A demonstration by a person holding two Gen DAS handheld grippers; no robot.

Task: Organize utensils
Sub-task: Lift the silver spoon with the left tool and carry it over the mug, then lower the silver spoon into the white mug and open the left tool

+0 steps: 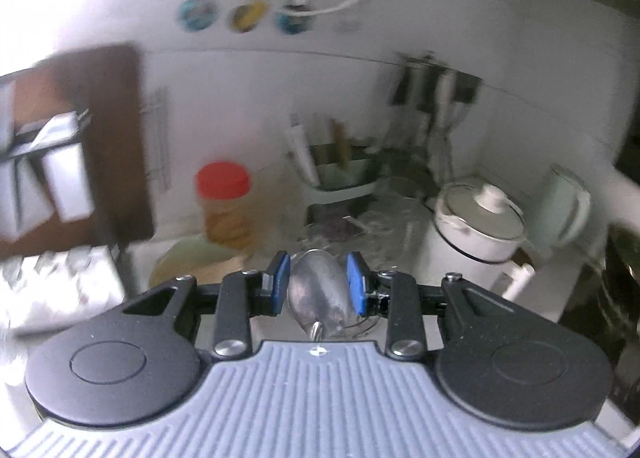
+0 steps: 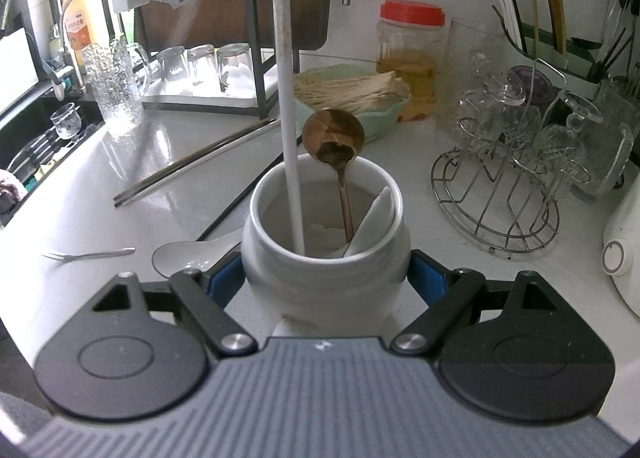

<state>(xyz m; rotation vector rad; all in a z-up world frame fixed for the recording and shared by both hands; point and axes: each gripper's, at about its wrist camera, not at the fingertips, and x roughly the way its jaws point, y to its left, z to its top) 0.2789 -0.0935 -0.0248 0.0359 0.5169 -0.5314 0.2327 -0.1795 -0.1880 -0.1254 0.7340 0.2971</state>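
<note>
My left gripper (image 1: 319,282) is shut on a metal spoon (image 1: 318,294), its bowl pinched between the blue pads, held up above the counter in a blurred view. My right gripper (image 2: 326,278) is shut on a white ceramic jar (image 2: 326,258) that stands on the counter. Inside the jar are a bronze spoon (image 2: 334,137), a tall white stick (image 2: 286,97) and a white ceramic spoon (image 2: 378,213). On the counter left of the jar lie another white ceramic spoon (image 2: 188,256), a small metal fork (image 2: 88,256) and long chopsticks (image 2: 192,163).
A red-lidded jar (image 2: 410,57) and a green basket of sticks (image 2: 352,93) stand behind the white jar. A wire glass rack (image 2: 516,177) sits to the right, a utensil drainer (image 2: 560,45) behind it. Upturned glasses (image 2: 200,65) and a sink (image 2: 36,145) are at left. A white pot (image 1: 476,225) and kettle (image 1: 564,205) show in the left wrist view.
</note>
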